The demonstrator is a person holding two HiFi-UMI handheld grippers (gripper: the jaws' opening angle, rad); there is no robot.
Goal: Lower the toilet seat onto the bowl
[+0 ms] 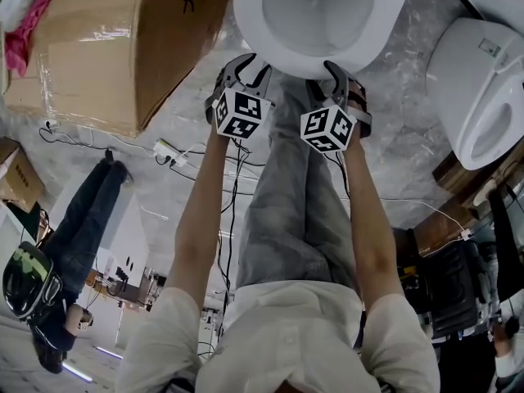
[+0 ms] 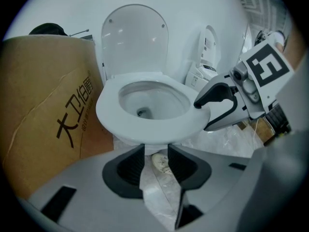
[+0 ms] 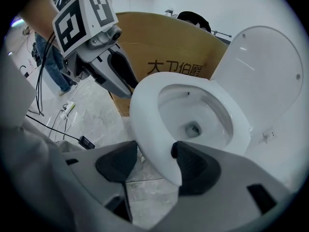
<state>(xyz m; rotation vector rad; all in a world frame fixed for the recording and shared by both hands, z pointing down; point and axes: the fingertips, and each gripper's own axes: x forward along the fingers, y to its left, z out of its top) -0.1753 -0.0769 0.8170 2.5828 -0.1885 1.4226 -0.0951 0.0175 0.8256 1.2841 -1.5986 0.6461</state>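
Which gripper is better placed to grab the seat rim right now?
Right. The seat rim already stands between the right gripper's open jaws. The left gripper's jaws, open too, stop short of the rim with nothing between them.

place: workshop | signs: toilet (image 1: 377,43), second toilet (image 1: 479,88), cardboard box (image 1: 123,47), cables (image 1: 236,178)

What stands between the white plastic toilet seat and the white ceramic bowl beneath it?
Nothing visible: the white toilet seat lies flat on the bowl; the right gripper's jaws stand open around its front edge.
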